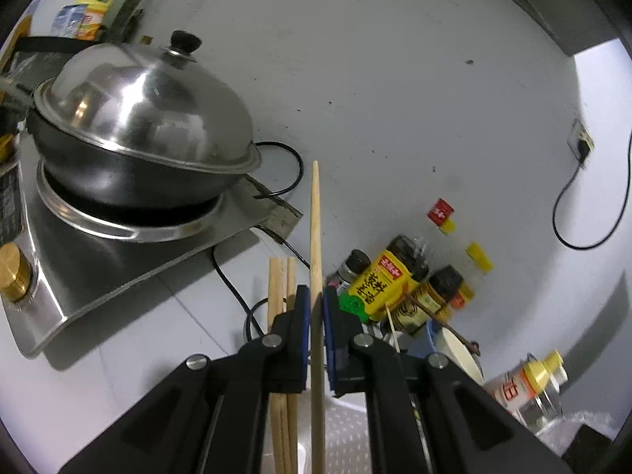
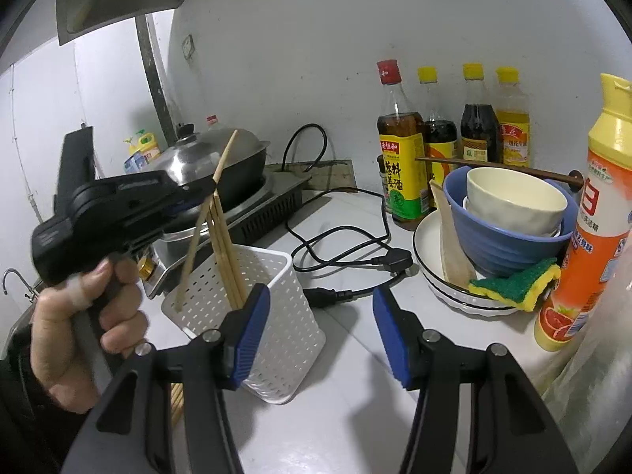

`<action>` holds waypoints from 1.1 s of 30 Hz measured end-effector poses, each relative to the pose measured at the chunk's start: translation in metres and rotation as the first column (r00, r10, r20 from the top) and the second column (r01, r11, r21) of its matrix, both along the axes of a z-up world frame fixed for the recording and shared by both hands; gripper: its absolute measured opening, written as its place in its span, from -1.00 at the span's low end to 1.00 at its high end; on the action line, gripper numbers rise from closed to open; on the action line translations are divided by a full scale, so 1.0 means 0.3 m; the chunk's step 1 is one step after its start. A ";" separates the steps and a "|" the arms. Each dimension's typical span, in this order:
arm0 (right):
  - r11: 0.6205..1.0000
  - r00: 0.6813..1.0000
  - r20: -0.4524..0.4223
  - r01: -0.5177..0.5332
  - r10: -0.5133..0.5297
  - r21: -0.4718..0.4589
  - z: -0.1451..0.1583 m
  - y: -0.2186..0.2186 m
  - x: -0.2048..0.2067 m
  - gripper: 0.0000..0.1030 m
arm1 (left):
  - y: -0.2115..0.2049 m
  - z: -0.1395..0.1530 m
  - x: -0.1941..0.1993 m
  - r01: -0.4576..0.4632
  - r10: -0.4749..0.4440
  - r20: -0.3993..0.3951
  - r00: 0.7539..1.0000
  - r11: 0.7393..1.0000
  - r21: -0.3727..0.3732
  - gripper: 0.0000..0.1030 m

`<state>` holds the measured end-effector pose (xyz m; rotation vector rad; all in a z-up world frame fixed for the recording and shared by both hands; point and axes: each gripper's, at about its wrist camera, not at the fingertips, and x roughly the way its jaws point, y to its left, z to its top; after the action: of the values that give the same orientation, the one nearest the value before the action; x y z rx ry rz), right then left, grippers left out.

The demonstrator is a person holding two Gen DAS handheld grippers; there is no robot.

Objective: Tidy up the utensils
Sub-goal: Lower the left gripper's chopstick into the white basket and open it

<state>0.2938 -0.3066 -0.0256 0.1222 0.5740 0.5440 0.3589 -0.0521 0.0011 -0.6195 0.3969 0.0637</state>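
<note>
My left gripper (image 1: 316, 316) is shut on one wooden chopstick (image 1: 315, 217), which stands nearly upright between the blue pads. In the right wrist view a hand holds that left gripper (image 2: 205, 189) above the white perforated holder (image 2: 284, 316). The held chopstick (image 2: 201, 233) slants down with its lower end inside the holder. Several chopsticks (image 2: 227, 245) lean in the holder; they also show in the left wrist view as chopsticks (image 1: 282, 288) beside the left finger. My right gripper (image 2: 322, 335) is open just right of the holder, with nothing between its fingers.
A lidded wok (image 2: 221, 158) sits on the stove behind the holder. A black cable (image 2: 347, 252) lies across the counter. At the right, a plate (image 2: 430, 276) carries a blue bowl (image 2: 505, 245) and a sponge (image 2: 513, 282), beside sauce bottles (image 2: 399, 158) and a detergent bottle (image 2: 588, 217). Loose chopsticks (image 2: 177, 399) lie near the front.
</note>
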 end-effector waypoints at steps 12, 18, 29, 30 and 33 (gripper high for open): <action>1.000 1.000 0.016 0.021 -0.021 -0.006 0.008 -0.014 -0.012 0.01 | -0.059 -0.068 -0.006 0.063 -0.058 -0.120 0.991 0.997 0.039 -0.71; 1.000 1.000 0.015 0.023 -0.023 -0.017 0.001 -0.002 -0.009 0.01 | -0.095 -0.032 -0.069 0.133 -0.123 -0.109 0.986 0.986 0.096 -0.13; 0.999 0.999 0.015 0.034 -0.034 -0.039 0.004 0.033 -0.021 0.01 | -0.042 0.003 -0.176 0.147 -0.136 -0.102 0.985 0.983 0.110 -0.10; 0.998 0.999 0.017 0.036 -0.036 -0.042 0.009 0.035 -0.024 0.01 | -0.033 0.003 -0.186 0.147 -0.136 -0.102 0.985 0.983 0.108 -0.10; 0.998 0.999 0.022 0.044 -0.043 -0.049 0.021 0.043 -0.032 0.01 | -0.011 -0.004 -0.205 0.151 -0.141 -0.114 0.984 0.985 0.086 -0.10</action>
<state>0.2841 -0.2938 -0.0191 0.0819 0.5625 0.4877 0.2975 -0.0555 -0.0001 -0.4931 0.5394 -0.0244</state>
